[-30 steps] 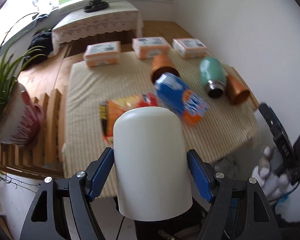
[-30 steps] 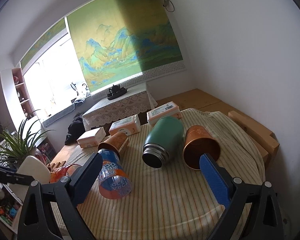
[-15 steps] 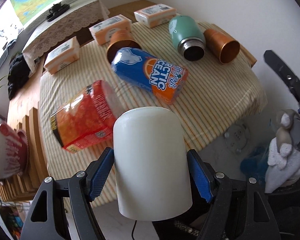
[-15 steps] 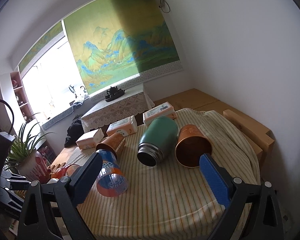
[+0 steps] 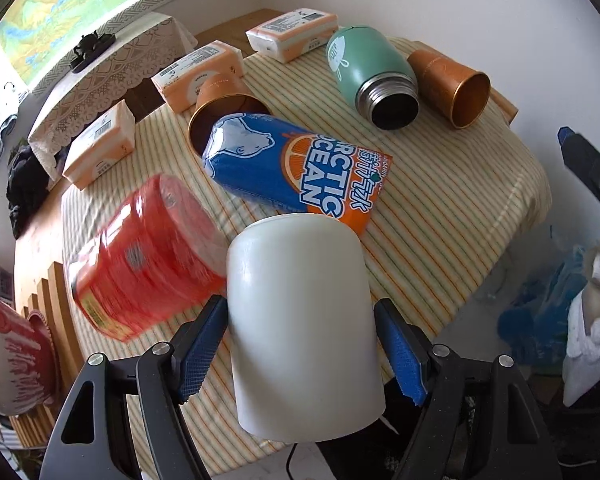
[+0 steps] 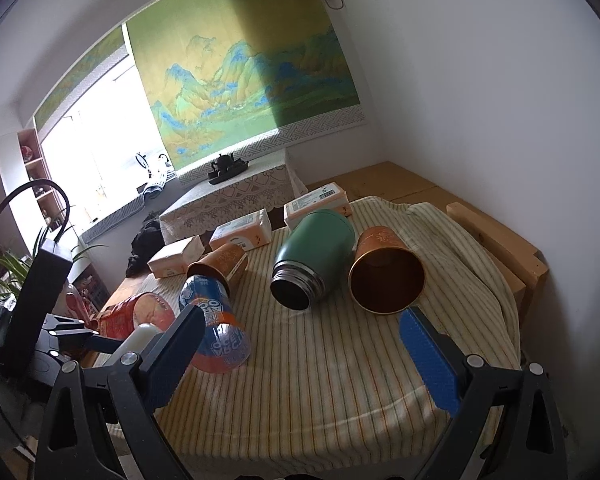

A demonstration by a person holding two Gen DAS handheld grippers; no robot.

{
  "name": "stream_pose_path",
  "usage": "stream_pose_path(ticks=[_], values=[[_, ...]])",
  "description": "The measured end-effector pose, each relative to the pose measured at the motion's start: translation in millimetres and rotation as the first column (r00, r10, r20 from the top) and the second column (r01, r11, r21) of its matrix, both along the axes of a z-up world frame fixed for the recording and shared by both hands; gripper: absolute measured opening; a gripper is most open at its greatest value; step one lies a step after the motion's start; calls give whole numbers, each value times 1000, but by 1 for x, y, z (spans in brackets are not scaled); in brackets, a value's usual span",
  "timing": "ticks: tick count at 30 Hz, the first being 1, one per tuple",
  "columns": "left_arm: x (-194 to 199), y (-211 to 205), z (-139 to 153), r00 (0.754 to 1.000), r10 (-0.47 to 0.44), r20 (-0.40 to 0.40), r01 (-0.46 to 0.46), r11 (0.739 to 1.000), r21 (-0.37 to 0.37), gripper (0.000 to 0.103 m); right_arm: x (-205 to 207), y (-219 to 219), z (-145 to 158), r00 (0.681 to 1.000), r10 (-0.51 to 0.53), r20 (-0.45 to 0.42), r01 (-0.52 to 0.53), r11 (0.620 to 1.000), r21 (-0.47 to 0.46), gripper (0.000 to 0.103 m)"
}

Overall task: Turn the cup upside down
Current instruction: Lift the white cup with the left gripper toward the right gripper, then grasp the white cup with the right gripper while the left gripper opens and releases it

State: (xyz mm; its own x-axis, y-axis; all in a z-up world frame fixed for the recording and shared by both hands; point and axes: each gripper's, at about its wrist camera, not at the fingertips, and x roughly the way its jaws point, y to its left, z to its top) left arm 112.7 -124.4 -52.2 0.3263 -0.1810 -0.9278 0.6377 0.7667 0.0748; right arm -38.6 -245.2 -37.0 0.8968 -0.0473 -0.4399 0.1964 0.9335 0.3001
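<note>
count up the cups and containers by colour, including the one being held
white cup, held in the left tool: 1
copper cups: 2
green flask: 1
blue Arctic Ocean cup: 1
red container: 1
total: 6

Left gripper [image 5: 302, 350]: now nearer the table [image 5: 460, 208] and lower over its front edge, looking down on it more steeply.
White cup [image 5: 300, 328]: carried along, now overlapping the blue cup [image 5: 296, 168] in the left wrist view.
Red cup [image 5: 148, 256]: fills more of that view, blurred.
Right gripper [image 6: 300, 354]: slightly shifted; left gripper and white cup now show at its lower left.
</note>
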Motion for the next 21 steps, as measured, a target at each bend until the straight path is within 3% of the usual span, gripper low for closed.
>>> stream_pose_path(ticks=[5,8,13,21], values=[[-5,5,3,1000,-6,-27,4,998,-56,80,3,15,4,999,27,-44,-29,999,-31,96],[-13,13,13,1000,-8,-3,8,995,-102,85,6,22,4,994,75,-83,-75,997,6,96],[-26,39,28,1000,26,8,-24,983,-183,86,13,36,-3,978,148,-149,-132,985,113,96],[-60,108,32,979,195,64,-171,946,-276,86,40,74,-12,931,266,-248,-207,948,240,96]])
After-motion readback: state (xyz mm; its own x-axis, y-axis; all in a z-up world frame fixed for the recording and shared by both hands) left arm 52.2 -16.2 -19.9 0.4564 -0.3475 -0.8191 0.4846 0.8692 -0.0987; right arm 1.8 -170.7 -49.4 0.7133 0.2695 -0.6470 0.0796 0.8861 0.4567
